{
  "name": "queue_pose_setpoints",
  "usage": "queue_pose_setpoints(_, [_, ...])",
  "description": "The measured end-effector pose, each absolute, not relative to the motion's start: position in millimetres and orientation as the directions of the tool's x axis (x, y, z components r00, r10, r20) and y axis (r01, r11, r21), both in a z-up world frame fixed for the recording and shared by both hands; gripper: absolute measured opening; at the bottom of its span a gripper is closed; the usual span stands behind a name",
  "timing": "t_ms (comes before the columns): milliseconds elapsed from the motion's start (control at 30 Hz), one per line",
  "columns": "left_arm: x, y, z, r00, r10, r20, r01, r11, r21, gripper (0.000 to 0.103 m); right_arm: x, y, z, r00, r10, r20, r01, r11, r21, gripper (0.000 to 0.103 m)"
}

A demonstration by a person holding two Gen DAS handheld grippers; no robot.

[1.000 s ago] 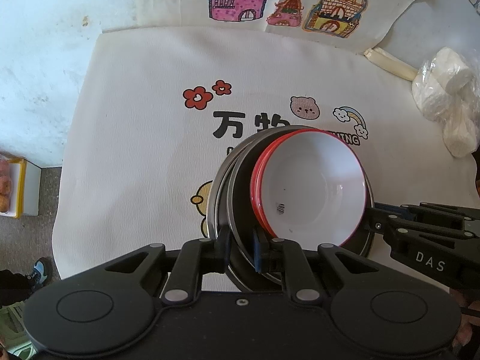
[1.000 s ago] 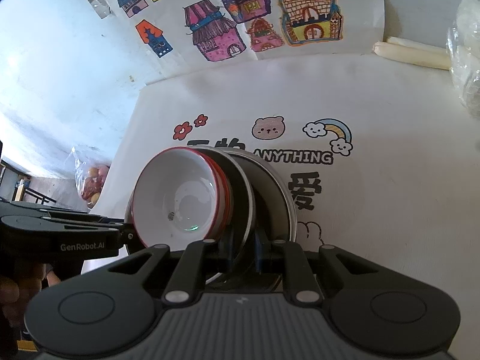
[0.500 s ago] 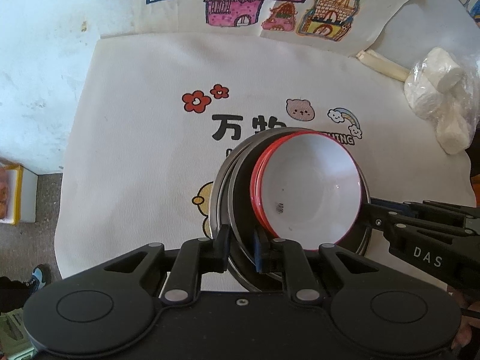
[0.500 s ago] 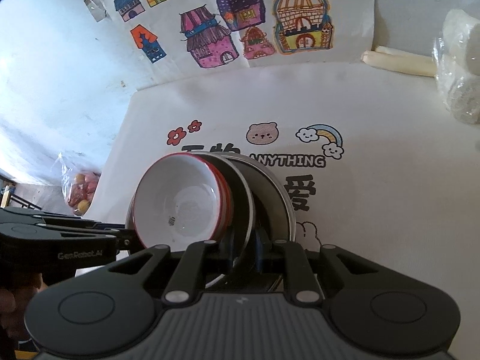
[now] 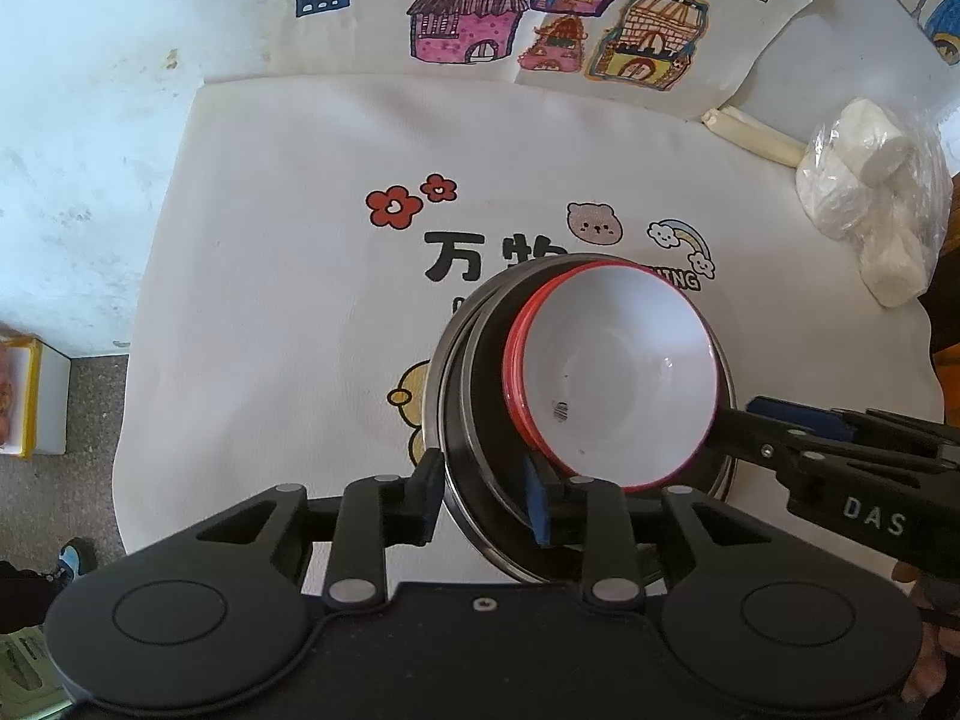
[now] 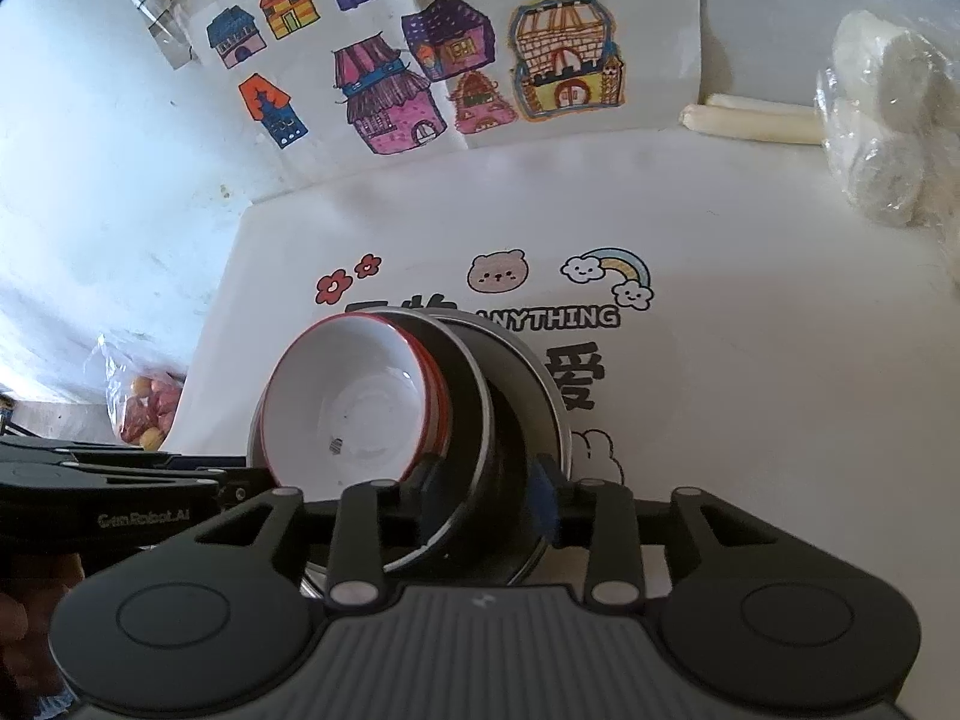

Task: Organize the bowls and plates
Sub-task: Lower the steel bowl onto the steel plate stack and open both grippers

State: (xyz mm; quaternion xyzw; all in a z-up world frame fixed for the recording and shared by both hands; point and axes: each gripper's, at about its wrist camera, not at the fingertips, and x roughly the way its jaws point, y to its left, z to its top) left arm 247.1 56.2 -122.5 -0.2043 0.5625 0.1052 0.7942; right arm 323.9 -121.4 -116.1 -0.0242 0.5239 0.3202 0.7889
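A stack of dishes hangs in the air between my two grippers: red-rimmed white bowls (image 5: 618,372) nested in a dark metal plate (image 5: 486,396) and a steel bowl (image 5: 441,360). My left gripper (image 5: 486,495) is shut on the stack's near rim. The right gripper (image 5: 780,426) comes in from the right and grips the opposite rim. In the right wrist view the white bowls (image 6: 354,408) sit left in the steel bowl (image 6: 540,384), and my right gripper (image 6: 486,498) is shut on the rim. The left gripper (image 6: 228,483) shows at left.
A white cloth (image 5: 288,276) with cartoon print covers the table below. House drawings (image 5: 540,24) lie at the back. A plastic bag of white rolls (image 5: 870,192) and a cream stick (image 5: 750,135) lie at the back right. A bag of fruit (image 6: 144,408) sits off the left edge.
Both grippers have lifted the stack higher; the cloth and drawings look smaller and farther below. The grips have not changed.
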Motion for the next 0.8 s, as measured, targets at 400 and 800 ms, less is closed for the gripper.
queue_pose_setpoints(400, [225.2,61.0,-117.5,0.407,-0.005,-0.914,-0.379,0.909,-0.174,0.077,293.5,-129.8,-99.1,0.357,0.455,-0.816,-0.466,0.844,0.266,0.067])
queue_pose_setpoints(800, [185.9,59.9,-82.7,0.519,0.052,-0.853,-0.367,0.915,-0.167,0.100,248.4,-147.9,-68.2,0.484,0.483,-0.730,-0.435,0.856,0.278,0.091])
